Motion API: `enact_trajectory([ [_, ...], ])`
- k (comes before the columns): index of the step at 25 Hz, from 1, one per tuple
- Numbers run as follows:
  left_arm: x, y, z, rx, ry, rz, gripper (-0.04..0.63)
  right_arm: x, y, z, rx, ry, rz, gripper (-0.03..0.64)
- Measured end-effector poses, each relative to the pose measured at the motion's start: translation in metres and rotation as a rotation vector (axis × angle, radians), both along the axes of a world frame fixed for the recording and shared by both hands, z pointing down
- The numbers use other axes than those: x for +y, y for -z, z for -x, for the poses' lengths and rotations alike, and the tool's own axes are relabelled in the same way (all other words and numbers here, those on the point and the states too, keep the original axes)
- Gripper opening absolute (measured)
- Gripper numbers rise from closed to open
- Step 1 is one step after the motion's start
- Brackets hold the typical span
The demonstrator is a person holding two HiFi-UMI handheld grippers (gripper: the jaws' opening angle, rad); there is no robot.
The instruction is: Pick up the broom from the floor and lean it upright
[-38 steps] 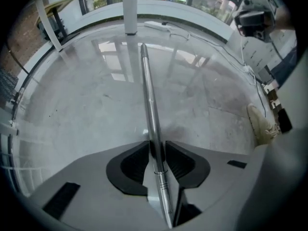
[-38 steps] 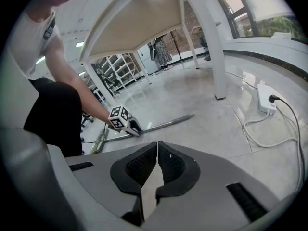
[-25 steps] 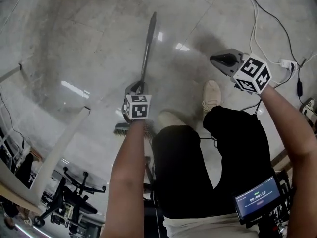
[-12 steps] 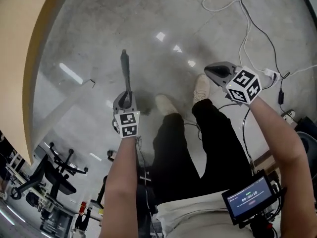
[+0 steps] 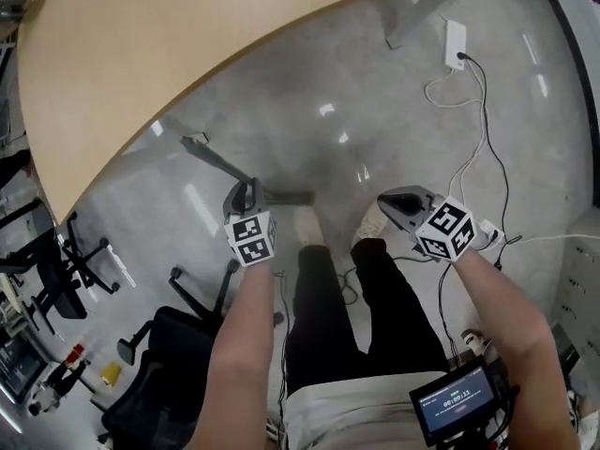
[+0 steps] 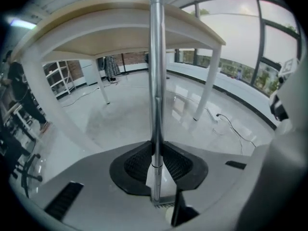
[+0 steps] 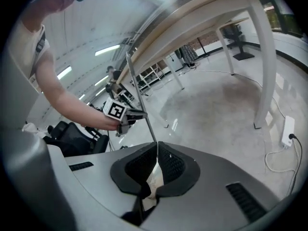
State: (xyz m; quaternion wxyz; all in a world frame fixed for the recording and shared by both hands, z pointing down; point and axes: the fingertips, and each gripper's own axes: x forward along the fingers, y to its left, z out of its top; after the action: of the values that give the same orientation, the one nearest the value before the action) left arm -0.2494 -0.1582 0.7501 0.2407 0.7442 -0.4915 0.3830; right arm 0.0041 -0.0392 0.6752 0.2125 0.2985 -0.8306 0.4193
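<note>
Left tool (image 5: 244, 193): clenched on the handle of the long silver metal broom (image 5: 211, 162). In the left gripper view, the shaft passes straight between the black ribbed pads.
Right tool (image 5: 384, 201): jaws closed tip to tip and holding nothing. It hangs at centre right of the head view, above the person's pale shoe (image 5: 373, 221) and well apart from the broom.
Broom's place: it is off the grey polished concrete floor (image 5: 375, 101), carried by the left tool alone. The grip is low on the shaft, and the brush end below the tool is hard to make out.
Long axis: in the head view the handle slants from the tool toward the upper left. Its tip points at the curved edge of the pale wooden desk with white legs (image 5: 141, 45).
Key relation: the desk lies just beyond the handle tip, and the left hand is the nearer one. Leaning the broom there probably needs only a short forward tilt.
Open room: there is bare floor between the feet and the desk.
Edges to mind: a white power strip with cables (image 5: 456, 43) lies at upper right. Black office chairs (image 5: 178, 317) stand at lower left.
</note>
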Motion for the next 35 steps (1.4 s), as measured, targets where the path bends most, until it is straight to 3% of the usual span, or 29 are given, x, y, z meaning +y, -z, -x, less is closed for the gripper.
enact_trajectory([
  [7, -0.027, -0.007, -0.033, 0.062, 0.276, -0.004, 0.074, -0.009, -0.004, -0.035, 0.032, 0.039, 0.033, 0.020],
  [11, -0.049, -0.017, -0.039, 0.080, 0.340, -0.034, 0.074, -0.016, -0.014, -0.047, 0.044, 0.047, 0.041, 0.020],
  [16, -0.062, -0.022, -0.045, 0.087, 0.351, -0.063, 0.075, -0.018, -0.016, -0.056, 0.043, 0.042, 0.047, 0.020],
  [21, -0.072, -0.023, -0.040, 0.091, 0.368, -0.038, 0.084, -0.017, -0.020, -0.063, 0.050, 0.030, 0.050, 0.020],
  [31, -0.064, -0.010, -0.038, 0.056, 0.265, -0.020, 0.140, -0.019, -0.012, -0.057, 0.044, 0.009, 0.046, 0.020],
  [35, -0.053, 0.007, -0.026, 0.063, 0.271, -0.032, 0.140, -0.031, -0.009, -0.051, 0.045, 0.014, 0.023, 0.020],
])
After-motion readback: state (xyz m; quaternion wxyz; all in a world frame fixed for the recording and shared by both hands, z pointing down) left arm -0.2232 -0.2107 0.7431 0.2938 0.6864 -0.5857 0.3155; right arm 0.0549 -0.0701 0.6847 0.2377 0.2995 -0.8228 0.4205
